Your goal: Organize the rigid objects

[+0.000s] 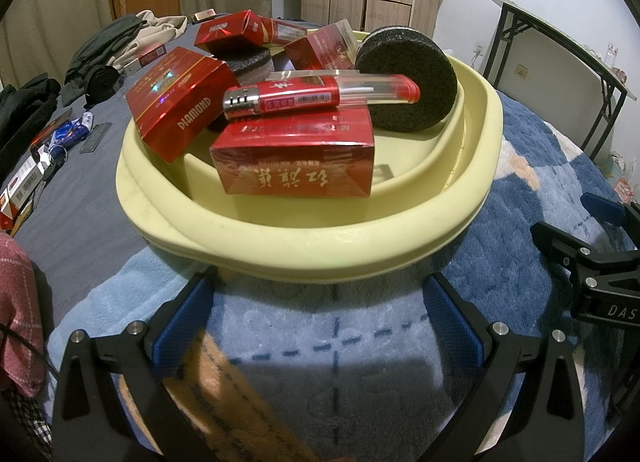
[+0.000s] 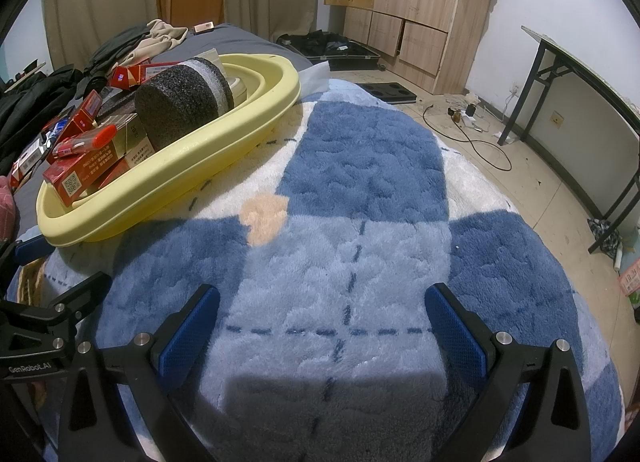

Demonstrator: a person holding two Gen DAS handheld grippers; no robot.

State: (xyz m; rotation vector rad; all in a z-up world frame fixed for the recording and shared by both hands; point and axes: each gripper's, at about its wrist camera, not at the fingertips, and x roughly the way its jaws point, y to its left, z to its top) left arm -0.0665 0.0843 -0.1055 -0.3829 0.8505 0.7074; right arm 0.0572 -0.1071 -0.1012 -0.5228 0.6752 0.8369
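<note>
A pale yellow basin sits on a blue patchwork blanket. It holds several red cigarette boxes, a red lighter lying on top, and a dark round sponge leaning on the far rim. My left gripper is open and empty just in front of the basin's near rim. My right gripper is open and empty over bare blanket, right of the basin. It shows at the right edge of the left wrist view.
More red boxes, keys and dark clothes lie on the grey bed to the left. A pink cloth is at the near left. A wooden wardrobe, a folding table and floor cables are beyond.
</note>
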